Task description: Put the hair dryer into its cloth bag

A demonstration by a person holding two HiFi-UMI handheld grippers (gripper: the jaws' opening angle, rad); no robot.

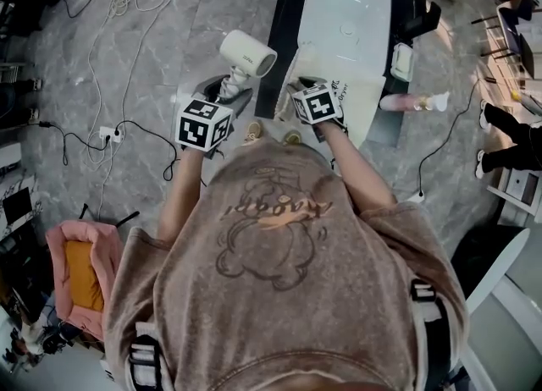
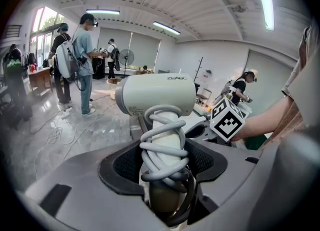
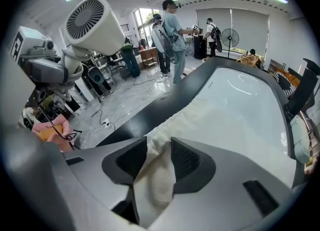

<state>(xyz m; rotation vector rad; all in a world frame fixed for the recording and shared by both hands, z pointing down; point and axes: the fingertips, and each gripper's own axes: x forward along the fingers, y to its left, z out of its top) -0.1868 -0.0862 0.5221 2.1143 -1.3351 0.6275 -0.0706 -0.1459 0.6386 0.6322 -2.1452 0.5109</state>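
The left gripper (image 2: 165, 167) clamps the hair dryer (image 2: 157, 95) by its handle, and the right gripper (image 3: 157, 161) pinches the cloth bag (image 3: 215, 122) at the table (image 1: 343, 8) edge, where that thin fold could slip free.

Bright, even light came from ceiling strip lamps (image 2: 263, 0); the floor (image 1: 169, 34) showed faint sheen; both gripper views were fisheye-bent, with black vignetted corners.

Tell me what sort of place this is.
Probably a big indoor lab or recording hall, not a home: cables trail over the stone floor, other people with backpacks stand about, and strip lights line the ceiling.
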